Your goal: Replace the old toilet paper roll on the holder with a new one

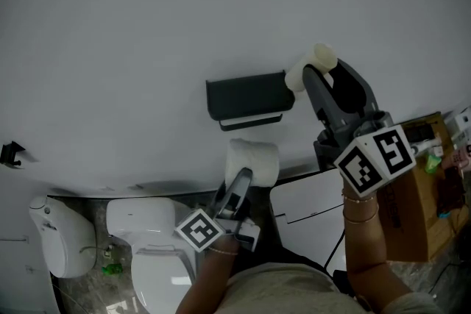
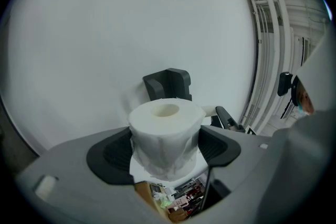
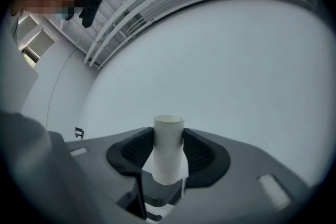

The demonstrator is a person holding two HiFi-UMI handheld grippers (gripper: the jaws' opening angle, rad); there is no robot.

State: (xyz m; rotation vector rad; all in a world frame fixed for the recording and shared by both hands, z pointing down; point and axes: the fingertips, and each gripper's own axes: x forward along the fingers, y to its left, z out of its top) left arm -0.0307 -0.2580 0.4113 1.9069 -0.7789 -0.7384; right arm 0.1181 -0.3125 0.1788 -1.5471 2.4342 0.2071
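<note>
A plump white toilet paper roll (image 1: 252, 157) with a soft, crinkled outer wrap stands clamped in the left gripper (image 1: 243, 180), just below the matte black, box-shaped wall holder (image 1: 246, 94). The right gripper (image 1: 327, 73) pinches a bare, smooth, pale cardboard core (image 1: 315, 62) (the old roll) just beside the holder's right end. Each gripper bears a cube with black-and-white square markers.

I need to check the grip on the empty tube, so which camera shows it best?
The right gripper view: the tube stands close and centred, clamped between the right gripper's jaws. The head view shows it small, beside the holder. The left gripper view shows at most a sliver behind the roll.
</note>
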